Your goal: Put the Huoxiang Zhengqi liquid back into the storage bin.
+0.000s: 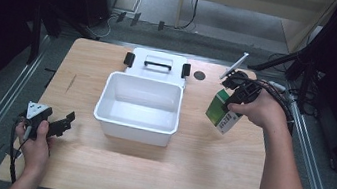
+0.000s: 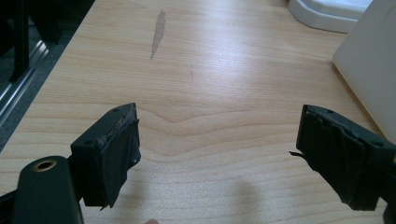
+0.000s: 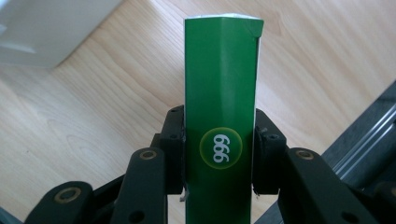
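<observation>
The worktop [image 1: 154, 173] is bright and evenly lit — the room around it is dark. Shadows are soft. The white tub [image 1: 136, 120] shines a little. The high view looks a bit fuzzy — close views sharper.

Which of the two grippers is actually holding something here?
The right gripper: its jaws are clamped on the sides of the green box marked 999. The left gripper stands open over bare table.
</observation>
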Demonstrator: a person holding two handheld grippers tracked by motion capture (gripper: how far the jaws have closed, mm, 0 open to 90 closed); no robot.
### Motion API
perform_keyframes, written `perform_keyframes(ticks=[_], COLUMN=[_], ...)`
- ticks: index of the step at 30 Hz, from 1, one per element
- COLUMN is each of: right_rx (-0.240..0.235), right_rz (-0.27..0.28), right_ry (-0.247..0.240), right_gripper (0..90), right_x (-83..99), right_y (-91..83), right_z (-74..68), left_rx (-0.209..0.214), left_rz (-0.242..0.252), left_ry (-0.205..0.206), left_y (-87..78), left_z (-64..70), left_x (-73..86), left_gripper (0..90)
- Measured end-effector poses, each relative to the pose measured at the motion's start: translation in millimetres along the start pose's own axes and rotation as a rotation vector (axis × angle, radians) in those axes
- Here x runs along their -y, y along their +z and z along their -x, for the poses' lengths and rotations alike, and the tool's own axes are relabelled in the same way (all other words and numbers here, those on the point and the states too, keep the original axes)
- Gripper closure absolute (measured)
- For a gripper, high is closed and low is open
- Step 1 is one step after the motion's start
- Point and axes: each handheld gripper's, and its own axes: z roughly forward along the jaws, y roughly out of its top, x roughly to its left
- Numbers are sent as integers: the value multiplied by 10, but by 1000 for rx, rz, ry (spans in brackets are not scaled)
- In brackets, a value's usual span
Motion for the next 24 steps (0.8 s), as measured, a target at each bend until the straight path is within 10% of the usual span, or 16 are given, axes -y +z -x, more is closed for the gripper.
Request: perform_keyframes(ticks=[9,24], right_rx=[-19,-37], right_rz=[49,97], right_ry=[-155,-227], right_gripper=[646,646], right_x=[-81,-235], right_y=[-168,-594], right_z=[-120,-258], left_rx=[0,-3], left_rz=[-3,-4], left_ry=[-1,-1], left_y=[-1,0], left_z=[-1,0], left_x=[-1,-2], left_gripper=[145,145])
